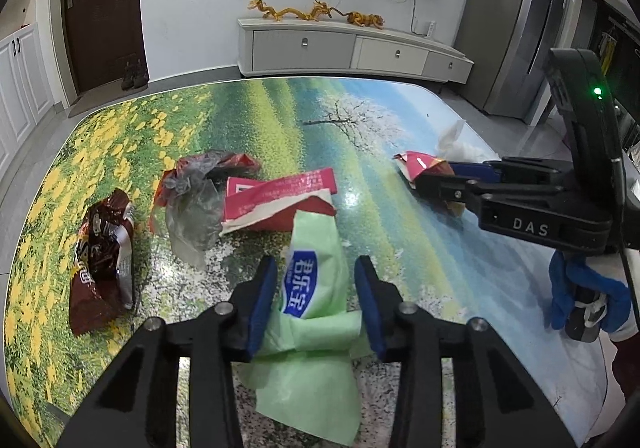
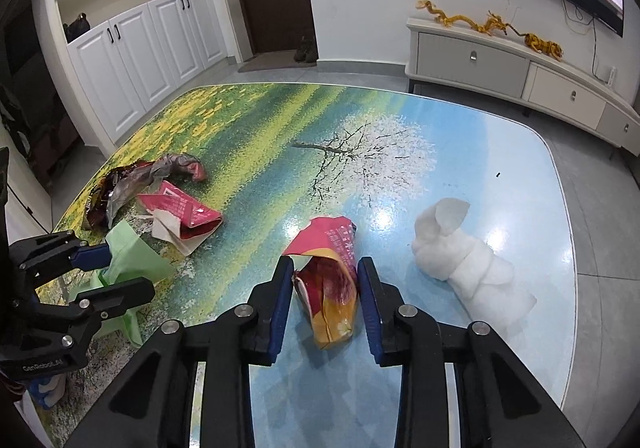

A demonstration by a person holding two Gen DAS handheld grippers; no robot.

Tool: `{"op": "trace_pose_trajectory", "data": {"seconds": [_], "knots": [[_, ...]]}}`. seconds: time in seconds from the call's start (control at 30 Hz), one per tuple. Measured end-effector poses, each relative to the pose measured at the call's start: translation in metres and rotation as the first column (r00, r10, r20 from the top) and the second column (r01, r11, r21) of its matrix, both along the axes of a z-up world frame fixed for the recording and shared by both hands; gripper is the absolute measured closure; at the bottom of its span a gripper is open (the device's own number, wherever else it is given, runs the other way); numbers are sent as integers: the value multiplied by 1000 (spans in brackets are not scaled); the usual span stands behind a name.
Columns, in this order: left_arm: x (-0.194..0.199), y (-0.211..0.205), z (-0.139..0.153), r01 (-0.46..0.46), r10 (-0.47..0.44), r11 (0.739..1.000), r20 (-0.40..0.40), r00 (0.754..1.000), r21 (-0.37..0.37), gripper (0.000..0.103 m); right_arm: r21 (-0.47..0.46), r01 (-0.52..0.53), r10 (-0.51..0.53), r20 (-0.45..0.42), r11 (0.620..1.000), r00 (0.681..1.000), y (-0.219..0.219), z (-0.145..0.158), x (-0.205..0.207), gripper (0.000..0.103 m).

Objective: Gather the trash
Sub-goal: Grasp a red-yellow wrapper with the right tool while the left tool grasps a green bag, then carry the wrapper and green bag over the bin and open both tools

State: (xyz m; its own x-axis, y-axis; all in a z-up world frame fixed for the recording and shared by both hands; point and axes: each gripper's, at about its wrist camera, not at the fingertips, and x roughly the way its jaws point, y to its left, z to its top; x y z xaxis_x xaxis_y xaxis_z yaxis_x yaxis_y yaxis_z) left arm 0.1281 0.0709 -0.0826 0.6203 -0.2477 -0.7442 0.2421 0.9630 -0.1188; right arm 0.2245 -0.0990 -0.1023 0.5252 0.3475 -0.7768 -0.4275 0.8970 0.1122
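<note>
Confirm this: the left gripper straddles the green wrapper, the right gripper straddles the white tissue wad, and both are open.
Wrong on one count. In the right wrist view the right gripper straddles the pink-and-yellow snack bag; the white tissue wad lies untouched to its right. The left gripper does straddle the green wrapper, and both are open.

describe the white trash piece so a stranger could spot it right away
Start at the landscape-print table and go to its pale blue end, nearest the TV cabinet. The crumpled white tissue wad lies there beside the right gripper; it is the only white, unprinted, soft piece.
</note>
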Motion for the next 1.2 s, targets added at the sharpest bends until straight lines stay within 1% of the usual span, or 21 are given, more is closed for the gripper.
{"op": "trace_pose_trajectory", "data": {"seconds": [0.13, 0.17, 0.37, 0.73, 0.9, 1.2], "knots": [[-6, -1, 3, -7, 7, 1000, -4, 1000, -19, 71, 1, -1, 1, 18, 1000, 1000, -2, 7, -13, 72], [-7, -2, 4, -8, 8, 1000, -5, 1000, -24, 74, 4, 1, -1, 23, 1000, 1000, -3, 10, -17, 72], [-22, -6, 15, -1, 2, 999, 15, 1000, -44, 76, 28, 13, -15, 45, 1000, 999, -10, 24, -46, 72], [-63, -17, 50, 31, -24, 998, 109, 994, -57, 77, 46, 33, -38, 108, 998, 993, -19, 56, -113, 72], [-81, -19, 66, 39, -28, 996, 143, 989, -76, 77, 61, 58, -66, 142, 996, 988, -29, 70, -144, 72], [-101, -31, 98, 72, -57, 995, 210, 976, -65, 77, 84, 107, -123, 226, 991, 966, -53, 102, -178, 72]]}}
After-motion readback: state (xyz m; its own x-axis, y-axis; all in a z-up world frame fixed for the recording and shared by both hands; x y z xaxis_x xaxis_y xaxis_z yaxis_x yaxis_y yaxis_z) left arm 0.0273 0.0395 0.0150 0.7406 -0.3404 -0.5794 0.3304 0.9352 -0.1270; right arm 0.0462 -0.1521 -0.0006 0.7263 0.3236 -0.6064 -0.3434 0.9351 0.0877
